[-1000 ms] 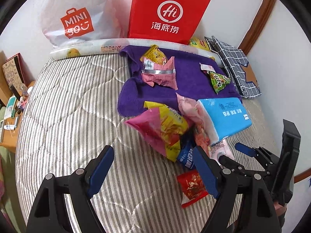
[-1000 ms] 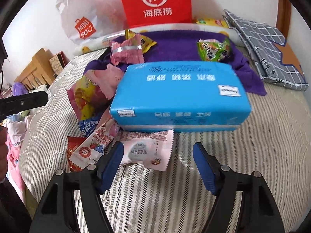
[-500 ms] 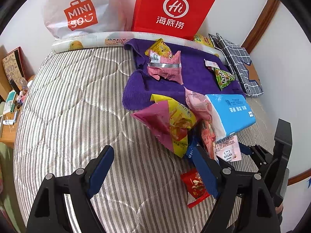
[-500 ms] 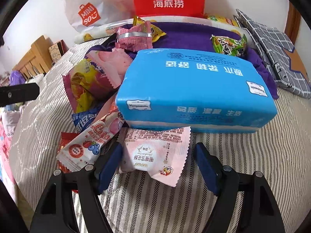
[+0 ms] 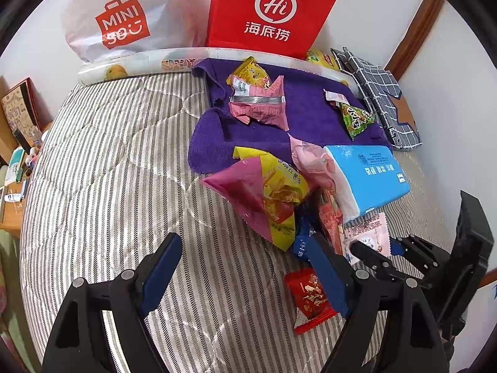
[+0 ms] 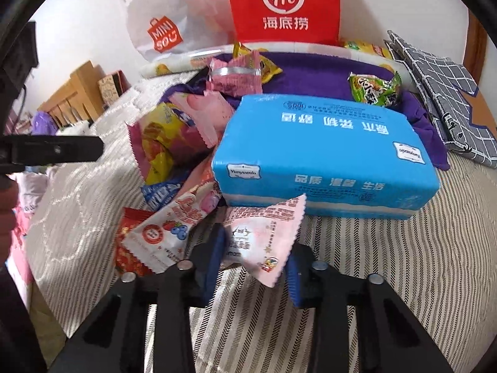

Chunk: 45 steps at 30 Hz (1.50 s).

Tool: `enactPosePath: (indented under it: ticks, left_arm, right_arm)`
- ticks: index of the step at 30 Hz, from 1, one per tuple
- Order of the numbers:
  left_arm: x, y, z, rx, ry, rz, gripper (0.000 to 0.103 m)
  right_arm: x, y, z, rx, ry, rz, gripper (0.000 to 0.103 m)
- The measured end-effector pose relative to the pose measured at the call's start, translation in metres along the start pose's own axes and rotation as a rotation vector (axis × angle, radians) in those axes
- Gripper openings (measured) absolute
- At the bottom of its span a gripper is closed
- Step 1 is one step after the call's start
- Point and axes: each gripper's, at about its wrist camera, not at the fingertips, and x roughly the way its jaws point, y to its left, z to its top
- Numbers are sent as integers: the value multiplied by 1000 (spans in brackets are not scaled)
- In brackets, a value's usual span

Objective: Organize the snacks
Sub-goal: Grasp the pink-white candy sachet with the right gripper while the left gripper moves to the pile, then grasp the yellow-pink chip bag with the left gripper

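Note:
My right gripper [image 6: 256, 258] is closing on a pale pink snack packet [image 6: 264, 233], which is crumpled between its blue pads in front of a blue tissue pack [image 6: 326, 146]. The left wrist view shows that same packet [image 5: 369, 233] at the right gripper [image 5: 376, 247]. My left gripper [image 5: 245, 267] hangs open over the striped mattress [image 5: 108, 171] with nothing between its fingers. A pile of snacks lies beside it: a yellow and pink chip bag [image 5: 267, 192], a small red packet [image 5: 310, 295] and a white berry packet [image 6: 167, 230].
A purple towel [image 5: 310, 115] further back holds a pink packet [image 5: 261, 105] and a green packet [image 5: 354, 118]. A red paper bag [image 5: 273, 9] and a white shopping bag [image 5: 124, 21] lean on the wall. A grey checked cloth [image 5: 382, 93] lies at the right.
The right gripper moved forward over the pale pink packet and its jaws closed in on it, crumpling it and lifting its edge. The left gripper has stayed open and still.

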Motion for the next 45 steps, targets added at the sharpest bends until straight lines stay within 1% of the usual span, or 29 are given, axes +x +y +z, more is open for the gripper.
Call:
enactPosePath:
  ticks: [5, 9, 13, 20, 23, 24, 26, 31, 33, 35, 36, 39, 45]
  left_arm:
    - [1, 0, 0, 3, 2, 2, 81]
    - [1, -3, 0, 8, 1, 2, 81]
    - [0, -5, 1, 16, -2, 1, 81]
    - [3, -6, 1, 12, 4, -7, 81]
    - [5, -12, 2, 18, 8, -14, 81]
    - [6, -14, 1, 22, 9, -17, 81]
    - [7, -18, 1, 32, 10, -19, 81]
    - [8, -20, 0, 39, 12, -18, 81]
    - [7, -18, 0, 35, 11, -17, 81]
    - [7, -15, 1, 29, 9, -12, 81]
    - [8, -14, 2, 26, 9, -10, 81]
    - [10, -10, 4, 12, 5, -8, 81]
    - [18, -9, 16, 14, -11, 1, 82]
  right_arm:
    - [-7, 0, -2, 1, -15, 27, 26]
    - [-16, -3, -3, 17, -31, 53, 19]
    - [-25, -14, -5, 56, -37, 47, 17]
    - [-42, -51, -21, 133, -29, -5, 17]
    - [-42, -65, -26, 170, -19, -4, 21]
    - [-41, -68, -27, 184, -18, 0, 24]
    - [-41, -69, -29, 190, -18, 5, 26]
    - [-33, -59, -29, 157, -7, 17, 29]
    - [-28, -55, -28, 147, 2, 22, 34]
    - [-22, -53, -29, 148, 12, 28, 34]
    - [-19, -53, -29, 151, 21, 33, 28]
    - [-20, -52, -29, 158, 9, 41, 25]
    - [-32, -58, -26, 161, -21, 15, 25]
